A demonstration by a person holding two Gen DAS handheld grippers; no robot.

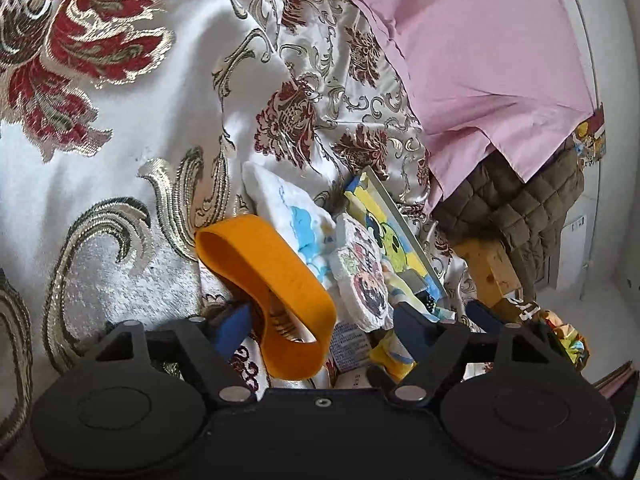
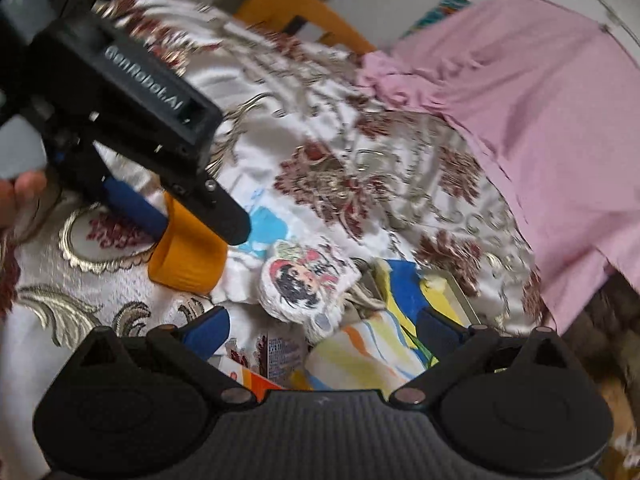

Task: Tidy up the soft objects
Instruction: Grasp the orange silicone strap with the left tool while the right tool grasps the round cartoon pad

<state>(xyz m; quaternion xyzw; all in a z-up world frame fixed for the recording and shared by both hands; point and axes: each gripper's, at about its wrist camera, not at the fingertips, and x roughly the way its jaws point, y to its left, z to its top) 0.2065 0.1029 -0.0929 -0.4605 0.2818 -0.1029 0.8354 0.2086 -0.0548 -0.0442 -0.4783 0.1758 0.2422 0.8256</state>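
1. "GenRobot.AI" is printed in pale letters on the black body of the left gripper (image 2: 200,224), as seen from the right wrist view.
2. Dense small print is carried by a packet (image 2: 282,354) below the jaws; it cannot be read.

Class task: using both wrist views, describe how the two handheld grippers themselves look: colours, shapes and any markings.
Both grippers are matte black with blue fingers. The left gripper and right gripper each show two rounded black lobes, angular black linkages and silver pivot pins. The right one's top has a ribbed grey panel. From the right wrist view, the left gripper's boxy body carries white "GenRobot.AI" lettering.
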